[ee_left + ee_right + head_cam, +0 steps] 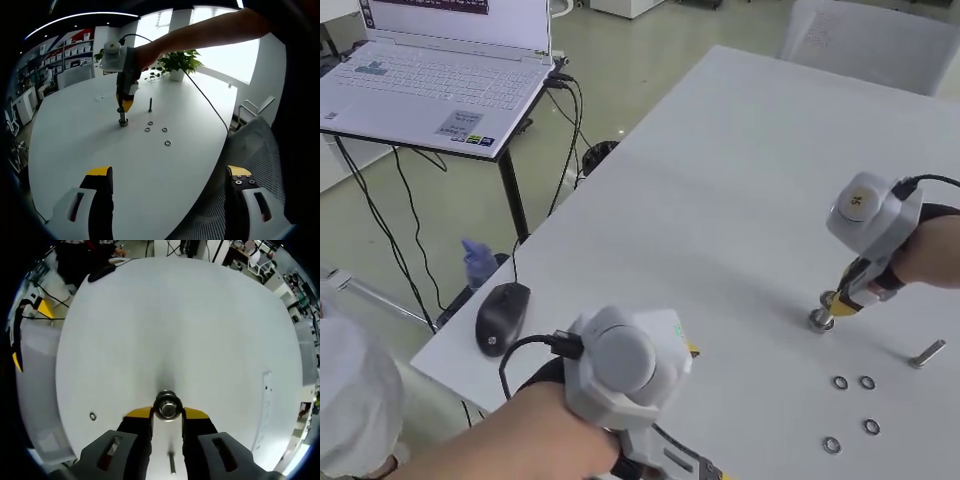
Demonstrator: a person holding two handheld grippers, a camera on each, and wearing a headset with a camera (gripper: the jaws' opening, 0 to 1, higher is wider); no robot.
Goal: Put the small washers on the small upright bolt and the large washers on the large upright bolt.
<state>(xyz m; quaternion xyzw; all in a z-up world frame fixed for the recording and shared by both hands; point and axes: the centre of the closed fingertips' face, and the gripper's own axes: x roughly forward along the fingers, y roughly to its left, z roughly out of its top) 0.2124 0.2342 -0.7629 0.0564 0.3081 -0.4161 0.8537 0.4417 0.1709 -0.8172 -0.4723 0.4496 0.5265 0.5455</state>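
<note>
The large bolt (167, 407) stands on its head on the white table (740, 200), and my right gripper (167, 413) is shut on its shank from above. In the head view this bolt (822, 318) is at the right, under the right gripper (832, 303). The small bolt (150, 104) stands upright just beyond it. Several small washers (853, 410) lie flat on the table near both bolts, also seen as washers (157, 131) in the left gripper view. My left gripper (169, 172) hangs open over the near table edge, holding nothing, well short of the washers.
A black mouse (502, 315) lies at the table's left corner. A laptop (440, 70) sits on a side stand to the left, with cables hanging below. A chair (870, 40) stands at the far side. A potted plant (177, 62) is at the table's far end.
</note>
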